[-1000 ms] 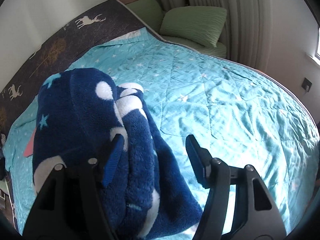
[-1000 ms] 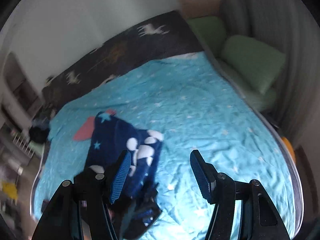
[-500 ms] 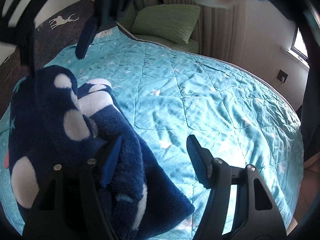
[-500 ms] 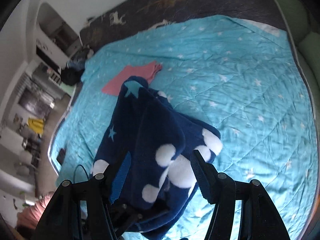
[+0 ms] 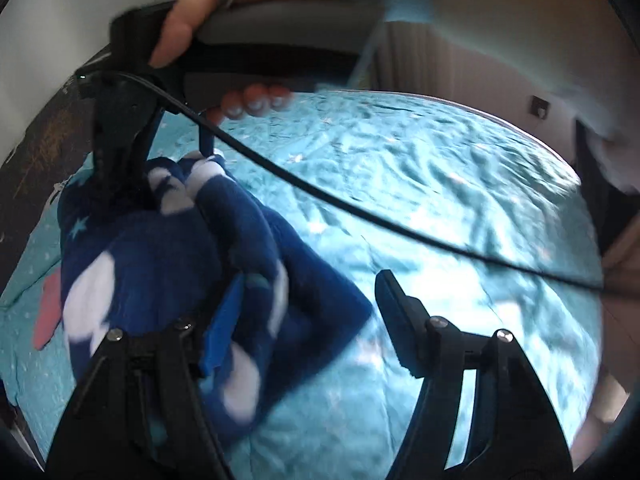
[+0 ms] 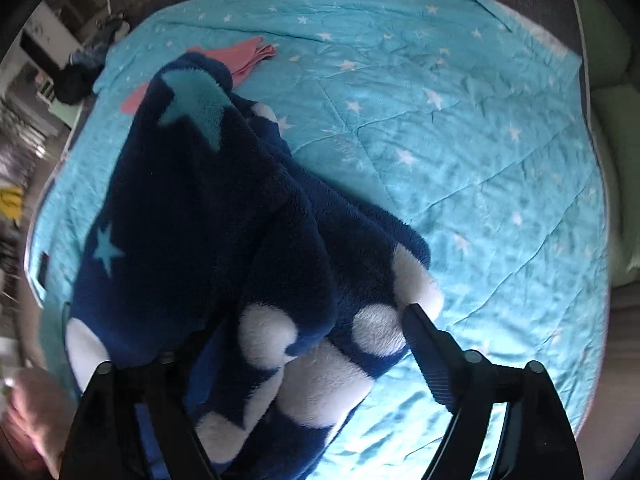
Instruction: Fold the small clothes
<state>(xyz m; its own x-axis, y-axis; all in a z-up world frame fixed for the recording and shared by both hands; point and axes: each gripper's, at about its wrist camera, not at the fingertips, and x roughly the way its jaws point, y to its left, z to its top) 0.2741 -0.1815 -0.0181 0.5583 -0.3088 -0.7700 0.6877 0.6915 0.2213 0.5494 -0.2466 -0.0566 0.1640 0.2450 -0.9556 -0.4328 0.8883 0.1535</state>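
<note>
Because so thick and fluffy, the dark blue fleece garment with white spots [image 6: 248, 216] looks soft, floppy and light; best pinched at an edge. Heaped on the left of the teal star-print bed quilt [image 6: 460, 128]. Left tool [image 5: 304, 328] spread wide beside it. Right tool [image 6: 308, 344] spread around the near folds. No writing seen.

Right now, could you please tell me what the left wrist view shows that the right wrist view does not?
Only the left wrist view shows the right claw from outside, its black cable and the person's hand.

Only the right wrist view shows the pink cloth's full extent and the dark clutter past the bed.

Both show the navy fleece garment on the turquoise starred quilt.
</note>
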